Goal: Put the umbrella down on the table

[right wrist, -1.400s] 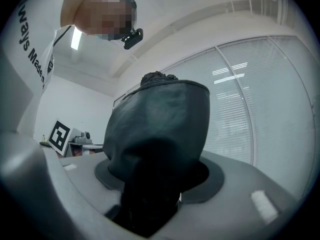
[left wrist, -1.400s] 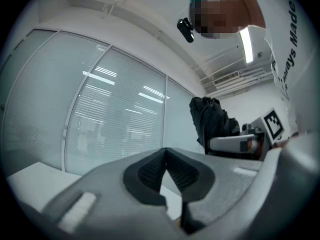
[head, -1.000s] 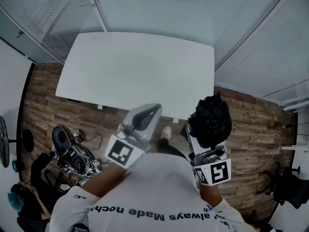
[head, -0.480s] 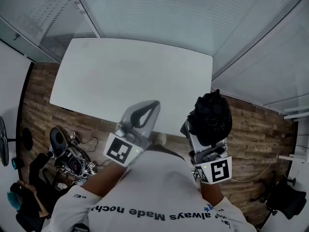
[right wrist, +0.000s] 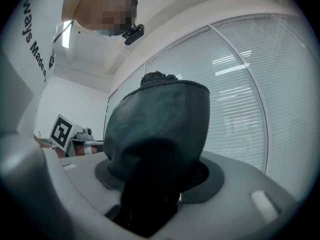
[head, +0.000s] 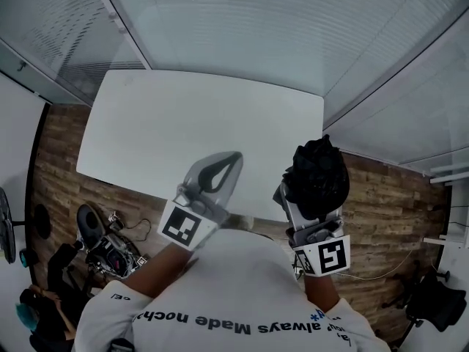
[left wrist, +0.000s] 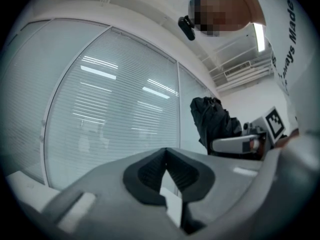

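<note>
Head view: the right tool (head: 306,211) grips the folded umbrella (head: 319,174), seemingly just off the table (head: 183,123) corner and not yet set down; left tool (head: 220,169) closed, empty.

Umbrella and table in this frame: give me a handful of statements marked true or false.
1. The umbrella is clamped in the jaws of the right gripper. True.
2. The umbrella lies on the white table. False: it is held in the gripper, not set down.
3. The left gripper has nothing between its jaws. True.
4. The umbrella is opened out. False: it is a folded black bundle.
5. The floor is carpeted. False: it shows wood planks.
</note>
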`<state>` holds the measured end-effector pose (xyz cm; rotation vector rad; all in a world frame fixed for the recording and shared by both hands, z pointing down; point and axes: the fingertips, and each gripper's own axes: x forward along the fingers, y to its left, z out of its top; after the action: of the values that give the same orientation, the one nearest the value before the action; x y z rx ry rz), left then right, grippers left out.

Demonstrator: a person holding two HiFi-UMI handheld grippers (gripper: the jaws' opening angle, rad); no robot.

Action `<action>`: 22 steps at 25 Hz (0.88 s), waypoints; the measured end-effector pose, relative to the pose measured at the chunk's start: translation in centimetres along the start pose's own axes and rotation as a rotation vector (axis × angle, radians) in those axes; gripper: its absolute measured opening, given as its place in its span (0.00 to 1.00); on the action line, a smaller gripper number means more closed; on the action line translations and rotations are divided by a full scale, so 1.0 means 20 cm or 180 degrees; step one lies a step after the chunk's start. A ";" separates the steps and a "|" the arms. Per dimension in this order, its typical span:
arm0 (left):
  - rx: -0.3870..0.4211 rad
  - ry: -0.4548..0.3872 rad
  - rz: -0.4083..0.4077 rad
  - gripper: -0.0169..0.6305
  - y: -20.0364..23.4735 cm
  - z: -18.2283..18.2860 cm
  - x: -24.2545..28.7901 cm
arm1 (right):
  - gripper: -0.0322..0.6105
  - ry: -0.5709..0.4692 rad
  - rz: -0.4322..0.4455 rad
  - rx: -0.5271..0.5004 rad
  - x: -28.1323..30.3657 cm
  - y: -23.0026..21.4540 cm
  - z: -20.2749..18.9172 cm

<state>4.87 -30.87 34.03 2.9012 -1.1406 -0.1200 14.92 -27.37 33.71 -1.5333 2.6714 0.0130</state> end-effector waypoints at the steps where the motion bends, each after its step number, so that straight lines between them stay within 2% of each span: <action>1: 0.0004 -0.0006 -0.0016 0.03 0.02 0.01 0.01 | 0.45 -0.0010 -0.0010 -0.0014 0.02 0.00 0.01; 8: 0.0022 -0.0021 -0.0074 0.03 0.07 0.03 0.06 | 0.45 0.0002 -0.0036 -0.0044 0.07 -0.02 0.03; 14: 0.0031 0.0017 -0.0042 0.03 0.13 -0.01 0.07 | 0.45 0.0110 -0.0064 0.0023 0.13 -0.04 -0.03; 18: 0.0007 0.0036 -0.0055 0.03 0.18 -0.10 0.08 | 0.45 0.0369 -0.0072 0.0180 0.19 -0.09 -0.21; 22: -0.0043 0.0053 -0.0046 0.03 0.21 -0.17 0.09 | 0.45 0.0861 -0.0165 0.0378 0.25 -0.15 -0.47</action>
<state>3.56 -35.14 37.57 2.8934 -1.1123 -0.1031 14.55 -33.52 42.93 -1.6730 2.7676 -0.3749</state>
